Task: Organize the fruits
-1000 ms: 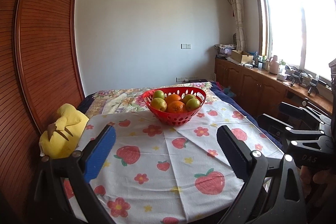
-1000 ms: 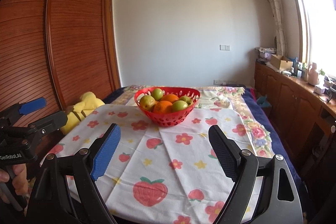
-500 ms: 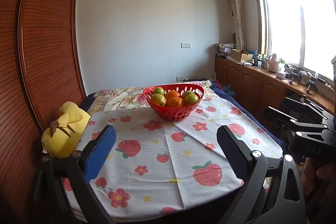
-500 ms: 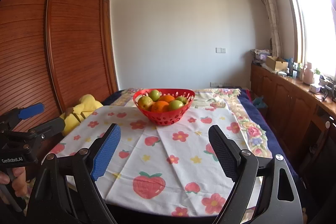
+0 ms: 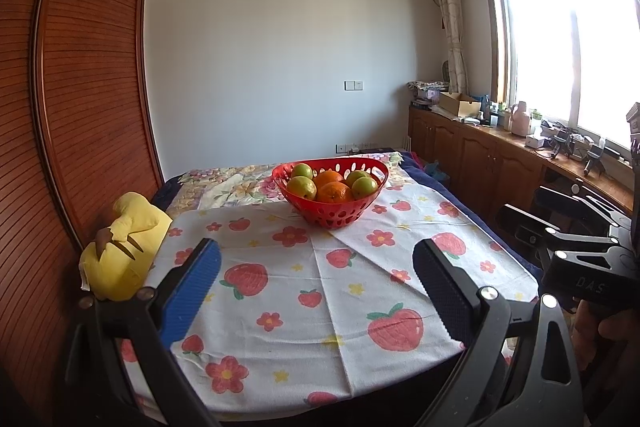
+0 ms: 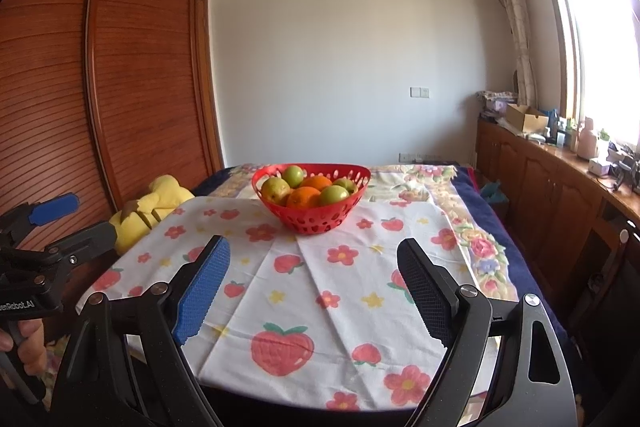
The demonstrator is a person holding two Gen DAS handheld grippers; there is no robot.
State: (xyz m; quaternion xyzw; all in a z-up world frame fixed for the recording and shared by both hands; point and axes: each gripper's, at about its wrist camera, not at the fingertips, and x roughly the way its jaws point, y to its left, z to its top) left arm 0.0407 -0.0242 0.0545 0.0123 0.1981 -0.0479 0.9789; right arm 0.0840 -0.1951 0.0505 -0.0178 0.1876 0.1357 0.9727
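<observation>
A red perforated basket [image 5: 332, 217] stands at the far middle of the cloth-covered table, also in the right wrist view [image 6: 316, 223]. It holds oranges [image 5: 334, 193] and green apples [image 5: 303, 187], several in all. My left gripper [image 5: 316, 283] is open and empty, held back over the table's near edge, well short of the basket. My right gripper [image 6: 314, 287] is open and empty too, at about the same distance. Each gripper shows at the side of the other's view: the right one [image 5: 560, 227], the left one [image 6: 60, 223].
A white cloth with strawberry and flower prints [image 5: 320, 287] covers the table. A yellow plush toy [image 5: 120, 255] lies at the table's left edge by a wooden wardrobe [image 5: 80, 107]. A wooden counter with clutter [image 5: 520, 147] runs along the right under the window.
Both grippers have pulled back from the basket and risen a little, so the table's near edge now shows. Both stay open and empty.
</observation>
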